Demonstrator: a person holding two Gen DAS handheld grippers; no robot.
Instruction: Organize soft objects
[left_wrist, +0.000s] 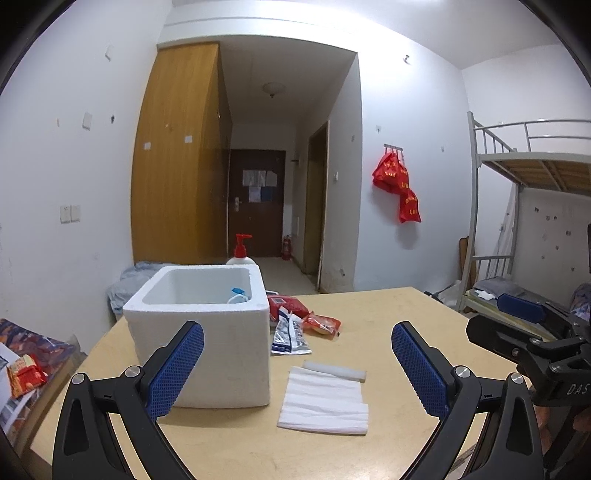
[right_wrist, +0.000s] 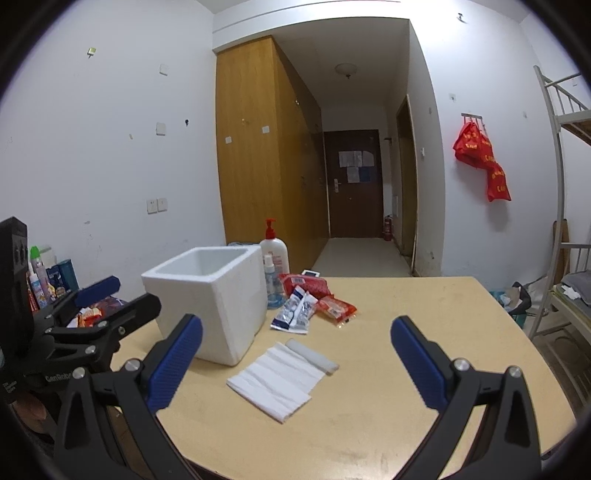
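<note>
A white foam box (left_wrist: 207, 332) stands open on the wooden table (left_wrist: 388, 325); it also shows in the right wrist view (right_wrist: 214, 299). A folded white cloth (left_wrist: 325, 400) (right_wrist: 277, 380) lies flat in front of it, with a small white roll (left_wrist: 336, 370) (right_wrist: 312, 356) at its far edge. Behind lie a blue-white packet (left_wrist: 290, 334) (right_wrist: 295, 312), a small red packet (left_wrist: 322, 324) (right_wrist: 338, 308) and a larger red packet (left_wrist: 286, 304) (right_wrist: 306, 284). My left gripper (left_wrist: 297, 369) is open and empty above the cloth. My right gripper (right_wrist: 297, 365) is open and empty above the table.
A pump bottle (right_wrist: 275, 253) and a small spray bottle (right_wrist: 271, 282) stand behind the box. Something blue and white lies inside the box (left_wrist: 238, 293). Bottles (right_wrist: 38, 277) crowd the far left. A bunk bed (left_wrist: 532, 206) stands at the right.
</note>
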